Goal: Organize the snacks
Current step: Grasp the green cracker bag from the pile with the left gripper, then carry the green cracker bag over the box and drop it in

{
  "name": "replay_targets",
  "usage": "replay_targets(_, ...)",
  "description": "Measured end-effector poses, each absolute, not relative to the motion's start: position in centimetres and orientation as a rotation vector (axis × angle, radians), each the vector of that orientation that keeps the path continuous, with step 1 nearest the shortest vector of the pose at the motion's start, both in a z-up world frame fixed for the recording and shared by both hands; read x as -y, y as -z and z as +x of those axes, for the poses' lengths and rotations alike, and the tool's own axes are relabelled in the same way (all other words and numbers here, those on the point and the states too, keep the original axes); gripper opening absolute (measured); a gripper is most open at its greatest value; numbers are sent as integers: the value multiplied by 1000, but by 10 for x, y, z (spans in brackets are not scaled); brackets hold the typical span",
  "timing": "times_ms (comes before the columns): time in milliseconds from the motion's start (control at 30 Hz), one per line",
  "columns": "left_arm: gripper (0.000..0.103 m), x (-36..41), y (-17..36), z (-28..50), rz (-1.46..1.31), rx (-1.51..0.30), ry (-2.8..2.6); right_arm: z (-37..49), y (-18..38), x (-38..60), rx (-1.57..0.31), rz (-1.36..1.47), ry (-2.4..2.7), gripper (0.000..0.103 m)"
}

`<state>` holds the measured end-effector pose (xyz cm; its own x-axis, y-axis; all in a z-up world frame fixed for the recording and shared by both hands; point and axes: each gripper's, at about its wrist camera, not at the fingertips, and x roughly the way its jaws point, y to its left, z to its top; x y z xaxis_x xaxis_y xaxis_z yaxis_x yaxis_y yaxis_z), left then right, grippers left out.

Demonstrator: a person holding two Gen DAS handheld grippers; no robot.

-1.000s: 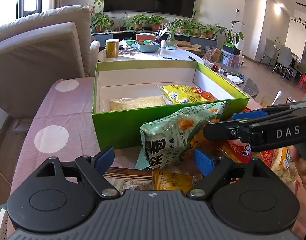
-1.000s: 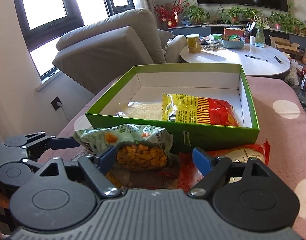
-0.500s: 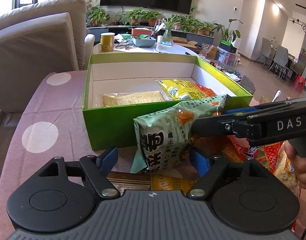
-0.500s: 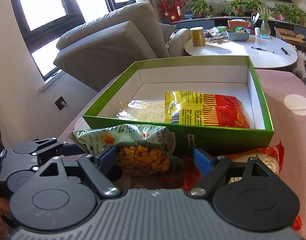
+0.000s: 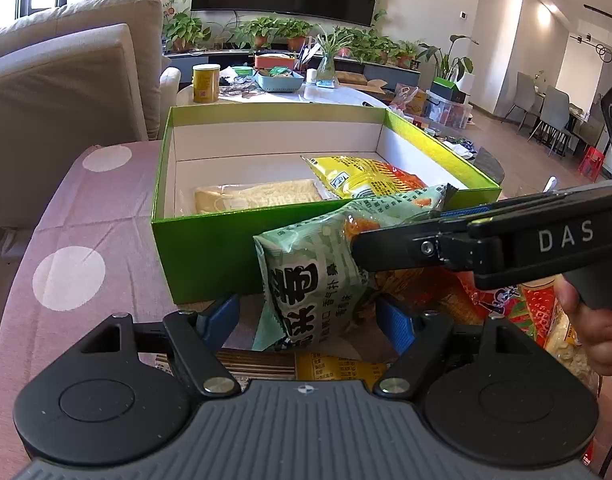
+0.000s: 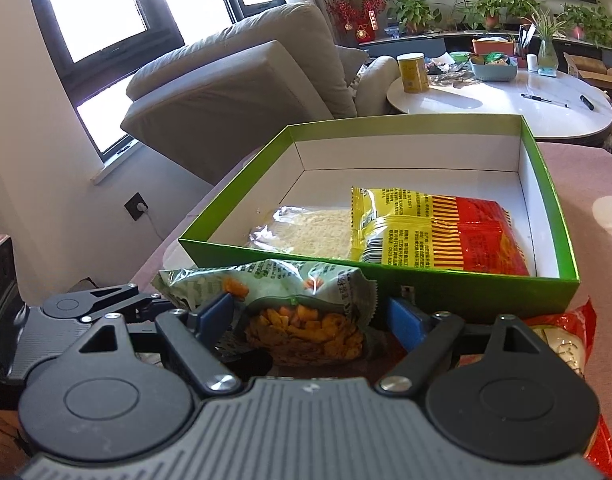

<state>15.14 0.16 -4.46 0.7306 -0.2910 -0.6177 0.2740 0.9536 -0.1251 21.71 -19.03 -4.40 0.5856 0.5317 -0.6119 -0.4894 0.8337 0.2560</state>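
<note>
A green box (image 5: 209, 256) (image 6: 482, 292) stands open on the pink dotted table. Inside lie a pale clear packet (image 5: 257, 198) (image 6: 310, 232) and a yellow-red packet (image 5: 366, 178) (image 6: 438, 232). My right gripper (image 6: 310, 316) is shut on a green snack bag (image 5: 314, 276) (image 6: 297, 304) of orange crisps and holds it just in front of the box's near wall, above the table. My left gripper (image 5: 308, 314) is open around the bag's lower end, not touching it. The right gripper also shows side-on in the left wrist view (image 5: 394, 248).
More snack packets lie on the table: a red one (image 5: 502, 304) (image 6: 562, 340) on the right and a yellow one (image 5: 338, 366) below the bag. A beige sofa (image 6: 241, 88) and a white round table (image 6: 506, 108) stand behind the box.
The right gripper has lifted the green bag higher and closer to the box's near wall. Both views have moved slightly forward.
</note>
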Motion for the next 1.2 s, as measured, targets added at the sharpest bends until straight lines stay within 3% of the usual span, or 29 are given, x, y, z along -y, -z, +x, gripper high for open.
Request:
replay_targets(100,72,-2,45,152,-31,-685,313,217,44,189,-734,63,-596,86)
replay_targets(233,63,-1,41,149,-57,-672,338,217,44,187,-745,81,-608,86)
replay_targets(867,63,16,-38,88,45,-427,354,150,-21,200,-531,137,-572,86)
replay_targets(1200,64,21,-76,107,92,-357,341,160,-52,203,-446,184,-573,86)
